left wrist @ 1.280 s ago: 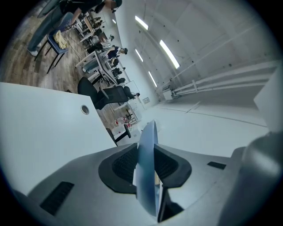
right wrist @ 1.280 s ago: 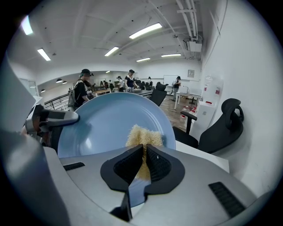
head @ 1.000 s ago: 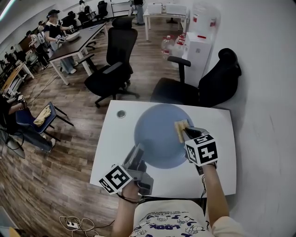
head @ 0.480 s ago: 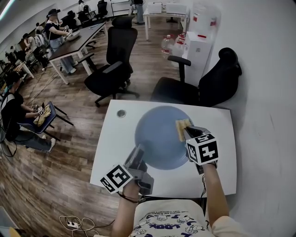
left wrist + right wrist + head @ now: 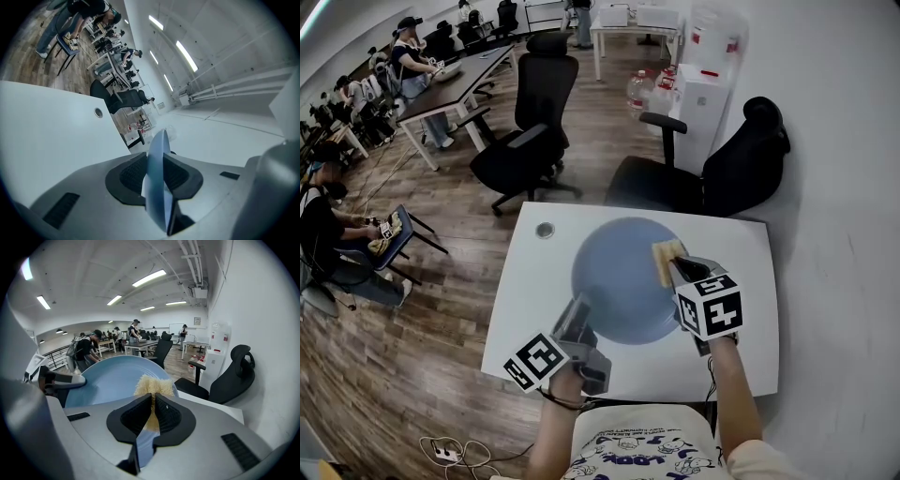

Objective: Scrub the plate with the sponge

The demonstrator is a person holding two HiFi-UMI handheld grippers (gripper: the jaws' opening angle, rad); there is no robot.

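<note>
Left tongs (image 5: 154,174): Nearest to you. Both pads are closed on the near-left rim of the plate (image 5: 614,281), which passes edge-on between them. Treat this as your holding grip.
Counter (image 5: 525,291): White, and it carries the plate. No view settles whether the clamped rim is raised off it.
Plate position: It extends forward and to the right of the left tongs, and spans the gap between the two tools. It is round, so no long axis governs your stroke.
Right tongs (image 5: 152,414): Ahead of the left tongs and to their right. The pads are clamped on the near end of the sponge (image 5: 154,386), and nothing else sits between them.
Sponge: Pale yellow with a frayed, fibrous free end that projects forward past the pads. Its long axis runs along the tongs, away from you. It lies over the far-right part of the plate face and appears to touch it.
Governing relation: Most of the plate face lies to the left of the right tongs, towards the left tongs. Judged from this, your stroke should travel leftward and back towards you.
Plate appearance: Plain blue, smooth, with a shallow rim. No foam, water or soil is visible on it.
Beyond the tongs: A small round port (image 5: 546,230) in the counter lies past the plate's far-left edge, clear of your work.
</note>
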